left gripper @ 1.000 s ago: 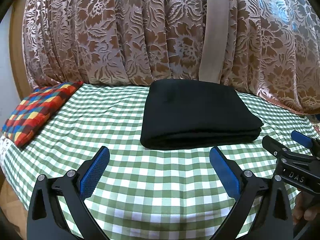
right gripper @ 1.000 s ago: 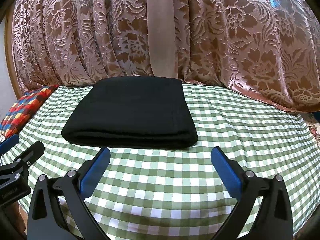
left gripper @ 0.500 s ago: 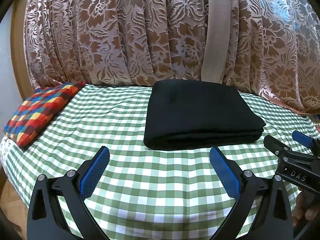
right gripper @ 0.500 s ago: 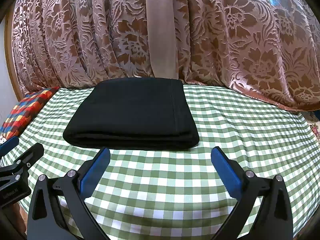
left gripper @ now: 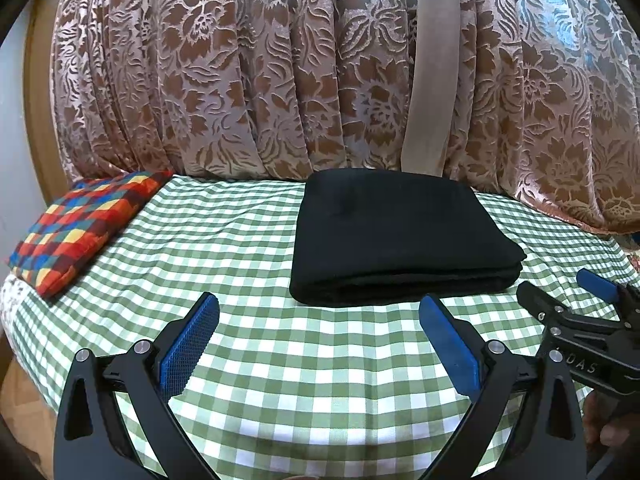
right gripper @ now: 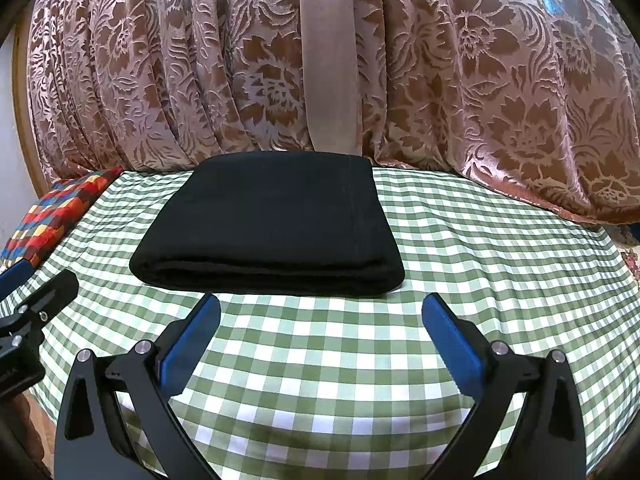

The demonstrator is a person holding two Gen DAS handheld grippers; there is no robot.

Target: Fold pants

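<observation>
The black pants (left gripper: 400,236) lie folded into a thick rectangle on the green checked cloth (left gripper: 248,240), near the curtain. In the right wrist view the same folded pants (right gripper: 272,228) sit straight ahead, with a seam running down their right side. My left gripper (left gripper: 320,320) is open and empty, a short way in front of the pants' near edge and slightly to their left. My right gripper (right gripper: 320,320) is open too, holding nothing, just short of the fold. Each gripper shows at the edge of the other's view: the right gripper (left gripper: 568,296), the left gripper (right gripper: 36,284).
A multicoloured checked cushion (left gripper: 84,232) lies at the surface's far left. A brown floral curtain (left gripper: 280,80) hangs right behind the pants. The checked surface drops off at the near edge, with wooden floor (left gripper: 16,396) at lower left. A hand (left gripper: 612,432) shows at lower right.
Both grippers have drawn back a little and risen slightly, so the pants sit a touch farther off in both views. The pants have not moved and both grippers stay open.
</observation>
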